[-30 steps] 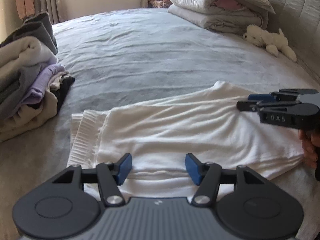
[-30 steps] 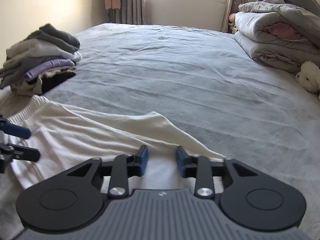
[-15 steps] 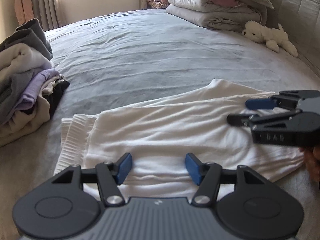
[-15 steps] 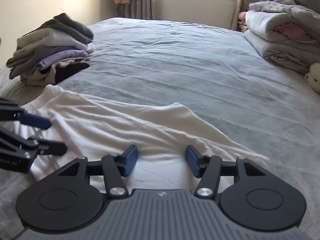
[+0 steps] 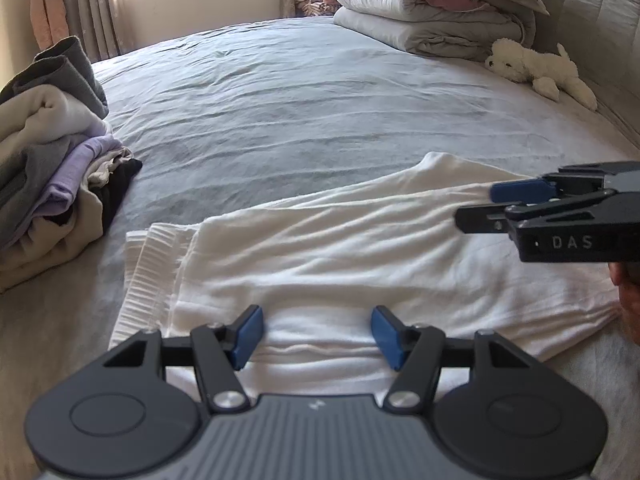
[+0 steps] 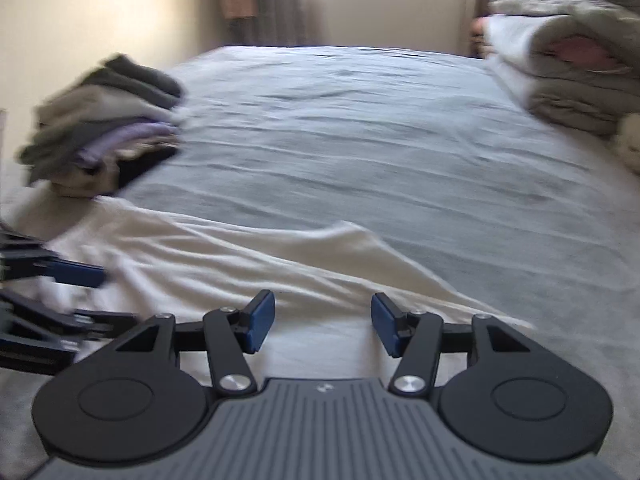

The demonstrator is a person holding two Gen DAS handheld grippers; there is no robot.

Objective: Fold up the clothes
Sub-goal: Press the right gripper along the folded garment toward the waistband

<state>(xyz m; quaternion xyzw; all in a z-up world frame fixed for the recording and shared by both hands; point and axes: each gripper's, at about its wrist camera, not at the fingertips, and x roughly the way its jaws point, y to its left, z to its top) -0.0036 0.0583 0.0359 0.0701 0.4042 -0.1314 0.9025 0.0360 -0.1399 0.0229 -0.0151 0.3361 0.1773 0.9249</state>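
Note:
A white garment (image 5: 340,248) with a ribbed waistband at its left end lies flat across the near part of the grey bed (image 5: 300,112). My left gripper (image 5: 316,332) hovers open over the garment's near edge, nothing between its blue pads. From the right, my right gripper (image 5: 476,204) reaches over the garment's other end, held by a hand. In the blurred right wrist view the right gripper (image 6: 323,320) stands open above the white garment (image 6: 224,264), pads apart and empty. The left gripper (image 6: 116,296) shows at the left edge there.
A pile of folded clothes (image 5: 48,160) in grey, cream, lilac and black sits at the left, also the same pile (image 6: 104,120). Folded duvets (image 5: 432,12) and a white stuffed toy (image 5: 536,70) lie at the far right. Grey bedspread (image 6: 360,140) stretches beyond the garment.
My right gripper's jaws have spread wider than a second ago. It has shifted slightly left over the garment. The left gripper's jaws stay as they were; the garment has not moved.

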